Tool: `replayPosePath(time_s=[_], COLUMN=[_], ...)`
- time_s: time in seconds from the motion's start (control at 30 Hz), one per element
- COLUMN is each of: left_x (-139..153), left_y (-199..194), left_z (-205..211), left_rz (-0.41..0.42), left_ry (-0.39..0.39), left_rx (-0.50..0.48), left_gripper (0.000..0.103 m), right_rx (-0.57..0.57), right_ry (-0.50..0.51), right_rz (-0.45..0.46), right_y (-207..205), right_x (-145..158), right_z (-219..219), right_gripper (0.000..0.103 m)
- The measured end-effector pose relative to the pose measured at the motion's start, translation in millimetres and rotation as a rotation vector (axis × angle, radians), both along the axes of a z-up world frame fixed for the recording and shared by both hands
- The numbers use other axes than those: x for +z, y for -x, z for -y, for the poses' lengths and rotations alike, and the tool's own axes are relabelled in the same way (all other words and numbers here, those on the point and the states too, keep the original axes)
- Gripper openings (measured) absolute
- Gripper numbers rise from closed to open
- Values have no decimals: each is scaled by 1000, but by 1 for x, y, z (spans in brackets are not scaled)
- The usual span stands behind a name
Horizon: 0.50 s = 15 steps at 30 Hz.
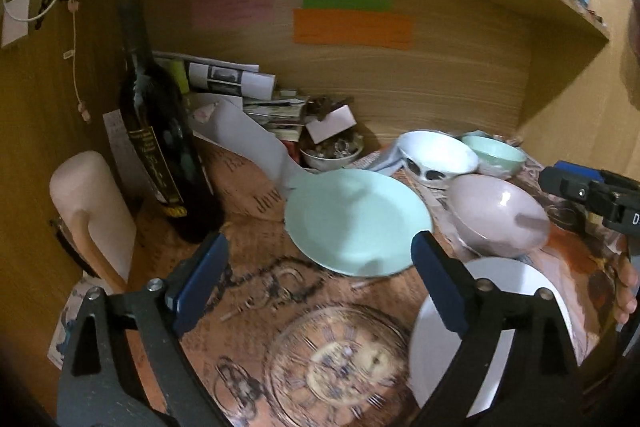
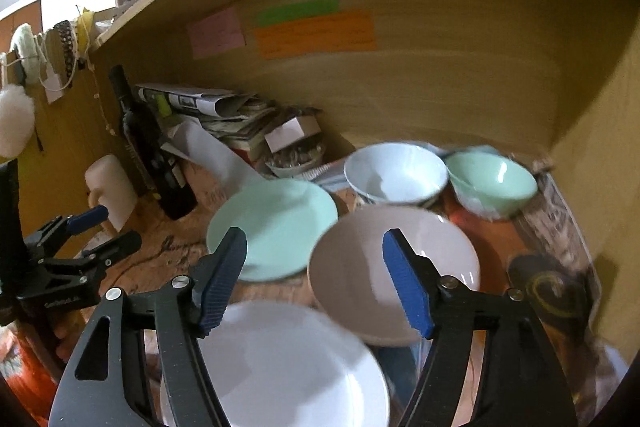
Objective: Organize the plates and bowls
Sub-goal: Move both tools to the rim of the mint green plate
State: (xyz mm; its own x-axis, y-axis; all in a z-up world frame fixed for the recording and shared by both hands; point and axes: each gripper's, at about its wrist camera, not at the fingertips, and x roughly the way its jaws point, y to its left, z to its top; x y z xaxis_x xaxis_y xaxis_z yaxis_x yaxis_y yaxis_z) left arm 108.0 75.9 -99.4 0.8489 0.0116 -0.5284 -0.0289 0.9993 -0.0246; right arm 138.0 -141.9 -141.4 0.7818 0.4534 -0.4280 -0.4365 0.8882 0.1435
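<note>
A mint-green plate (image 1: 356, 223) (image 2: 276, 223) lies flat in the middle of the patterned tabletop. To its right stands a pinkish-grey bowl (image 1: 496, 215) (image 2: 360, 259). Nearer to me is a white plate (image 1: 504, 273) (image 2: 288, 359). Behind them are a white bowl with dark spots (image 1: 436, 151) (image 2: 396, 171) and a mint bowl (image 1: 500, 151) (image 2: 492, 179). My left gripper (image 1: 320, 247) hovers open over the mint plate's near edge, holding nothing. My right gripper (image 2: 316, 239) is open and empty above the gap between the mint plate and the pinkish bowl.
A dark wine bottle (image 1: 160, 147), a pale plastic jug (image 1: 92, 203), stacked papers (image 1: 240, 83) and a small bowl of trinkets (image 1: 332, 151) crowd the back left. Wooden walls and a shelf overhead enclose the nook. A hand (image 1: 628, 291) shows at the right edge.
</note>
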Motion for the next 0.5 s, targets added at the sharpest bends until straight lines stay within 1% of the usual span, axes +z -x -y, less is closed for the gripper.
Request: replayPosePath(time_s=[0.23,0.33,0.43,0.5], left_x=[-10,-17,-24,-30], left_y=[-36,-50,-63,-73], left_z=[-20,-27,-32,-35], left_rz=[-78,-115,-153,-175], left_ry=[34,35,43,54], left_rx=[28,27,19,20], left_gripper=[96,96,96,96], right_rx=[36,57,66,73], right_ry=[58,77,117,138], right_rz=[-75,-131,-179,-213], right_y=[-47,-69,-89,-101], right_x=[0,-5,-12,-17], right_z=[-33,-47,-59,-65], right_gripper=[68,67,67,66])
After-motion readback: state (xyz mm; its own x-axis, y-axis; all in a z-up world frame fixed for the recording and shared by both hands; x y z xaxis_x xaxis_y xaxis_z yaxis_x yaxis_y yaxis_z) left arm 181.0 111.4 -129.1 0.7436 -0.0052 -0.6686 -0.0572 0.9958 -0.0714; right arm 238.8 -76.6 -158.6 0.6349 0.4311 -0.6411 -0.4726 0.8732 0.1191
